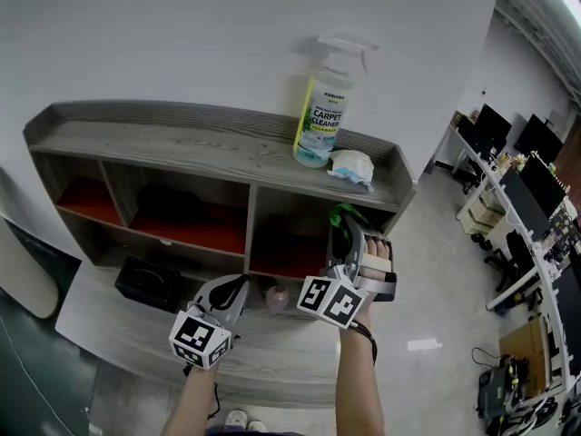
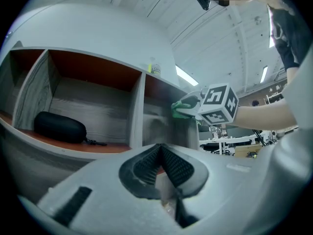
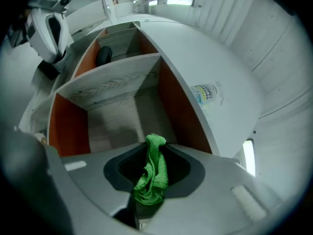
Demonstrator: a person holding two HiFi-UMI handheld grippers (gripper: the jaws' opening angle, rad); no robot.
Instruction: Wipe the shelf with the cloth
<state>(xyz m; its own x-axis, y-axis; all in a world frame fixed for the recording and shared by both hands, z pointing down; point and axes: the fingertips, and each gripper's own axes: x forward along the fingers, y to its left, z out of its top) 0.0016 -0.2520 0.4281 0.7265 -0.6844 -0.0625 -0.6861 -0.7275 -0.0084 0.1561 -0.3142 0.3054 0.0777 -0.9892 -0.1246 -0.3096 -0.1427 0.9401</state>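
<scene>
1. At the mouth of the right compartment of the shelf (image 1: 182, 139), our right gripper (image 1: 346, 231) pinches the green cloth (image 3: 152, 173) by a narrow bunch; hard rubbing could tug it free.
2. Our left gripper (image 2: 160, 149), jaws pressed together on nothing, hangs low.

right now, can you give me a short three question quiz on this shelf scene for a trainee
1. True or false: the left gripper is shut with nothing between its jaws.
2. What does the right gripper hold? A) green knitted cloth B) yellow sponge C) blue brush
3. Fill in: the clear plastic spray bottle stands on the ___ board of the grey wooden shelf unit.
Key: 1 true; 2 A; 3 top.
</scene>
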